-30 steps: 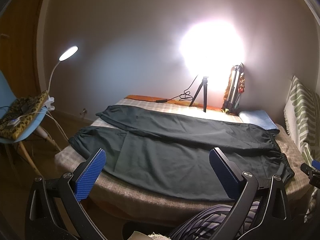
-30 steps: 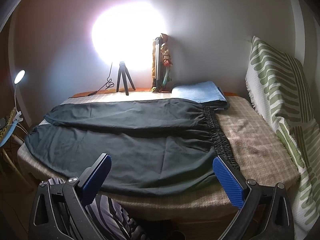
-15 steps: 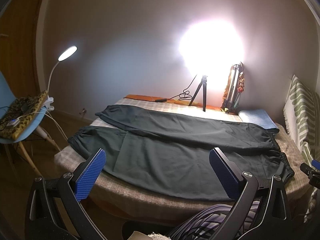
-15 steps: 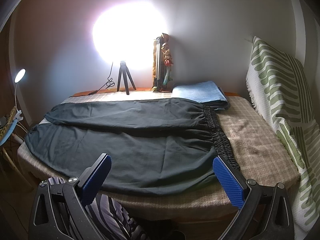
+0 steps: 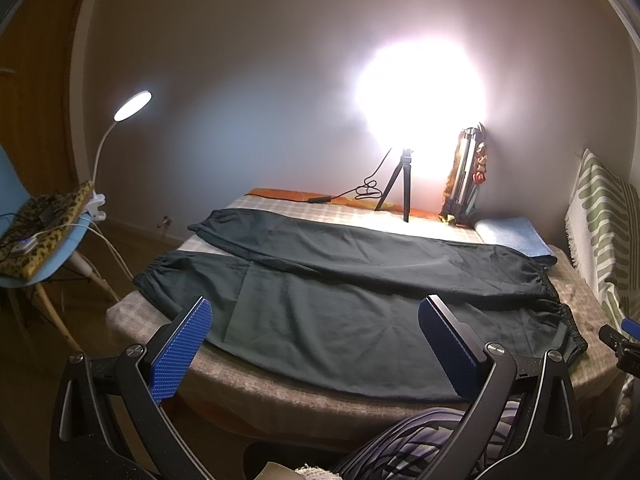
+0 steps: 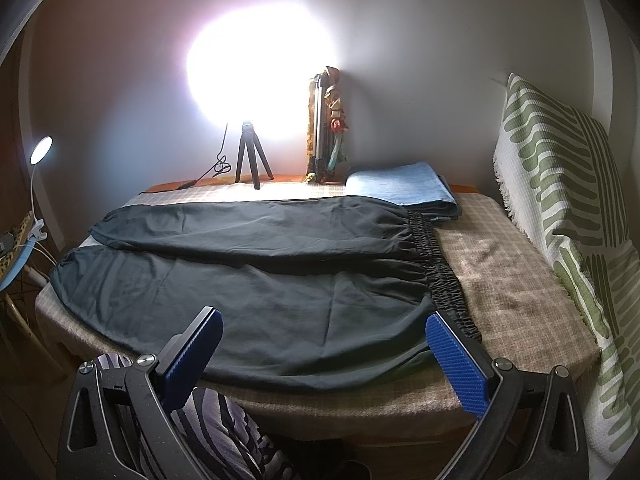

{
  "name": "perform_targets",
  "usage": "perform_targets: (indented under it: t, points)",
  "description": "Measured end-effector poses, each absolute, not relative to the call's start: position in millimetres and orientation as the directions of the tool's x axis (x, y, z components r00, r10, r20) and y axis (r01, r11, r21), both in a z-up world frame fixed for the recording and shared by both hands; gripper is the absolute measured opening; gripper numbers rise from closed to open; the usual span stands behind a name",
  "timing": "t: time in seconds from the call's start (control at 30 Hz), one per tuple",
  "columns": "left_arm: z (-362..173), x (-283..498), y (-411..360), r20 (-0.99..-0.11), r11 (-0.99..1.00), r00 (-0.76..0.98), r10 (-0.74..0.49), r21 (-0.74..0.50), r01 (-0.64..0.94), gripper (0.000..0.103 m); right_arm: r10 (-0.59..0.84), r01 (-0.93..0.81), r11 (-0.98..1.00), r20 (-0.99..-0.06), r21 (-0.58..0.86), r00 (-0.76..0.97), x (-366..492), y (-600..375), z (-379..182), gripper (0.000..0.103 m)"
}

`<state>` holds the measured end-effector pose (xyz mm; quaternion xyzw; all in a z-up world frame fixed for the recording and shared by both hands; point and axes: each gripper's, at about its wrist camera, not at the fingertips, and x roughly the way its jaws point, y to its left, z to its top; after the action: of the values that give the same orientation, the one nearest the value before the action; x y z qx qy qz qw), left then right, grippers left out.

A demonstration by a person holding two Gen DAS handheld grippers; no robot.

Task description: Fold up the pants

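Observation:
Dark pants (image 5: 344, 292) lie flat across the table, both legs side by side, cuffs to the left, elastic waistband (image 6: 440, 264) to the right. They also show in the right wrist view (image 6: 256, 292). My left gripper (image 5: 316, 340) is open and empty, held off the table's near edge, facing the near leg. My right gripper (image 6: 324, 352) is open and empty, off the near edge by the waistband end. Its tip shows at the right edge of the left wrist view (image 5: 620, 340).
The table (image 6: 520, 300) has a checked beige cover. At the back stand a bright light on a small tripod (image 5: 402, 188), a folded tripod (image 6: 326, 128) and a folded blue cloth (image 6: 400, 192). A green-patterned cushion (image 6: 568, 216) is right. A chair with a clip lamp (image 5: 44, 220) is left.
Both views shift only slightly; the pants lie as before and both grippers stay open.

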<state>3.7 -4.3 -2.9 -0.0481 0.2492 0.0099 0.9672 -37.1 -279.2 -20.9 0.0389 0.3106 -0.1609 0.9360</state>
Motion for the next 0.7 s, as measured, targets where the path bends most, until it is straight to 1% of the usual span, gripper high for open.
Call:
perform_targets:
  t: [0.4,0.53,0.7]
  points:
    - [0.1,2.9,-2.7,-0.481,0.995,0.877,0.002,-0.084,-0.049,0.103,-0.271,0.318,0.948,-0.593,-0.027,0.759,-35.4,-272.1,-17.7,0.103]
    - [1.4,2.4,2.0,-0.476,0.993,0.879,-0.012,-0.108,-0.045,0.103,-0.27,0.311,0.95,-0.588,-0.032,0.762,-34.6,-270.7,-12.9,0.103]
    - [-2.4,7.4,18.3,-0.501,0.992,0.865,-0.008,-0.114,-0.058,0.103,-0.257,0.289,0.956,-0.58,-0.039,0.773,-29.2,-266.6,-3.1,0.103]
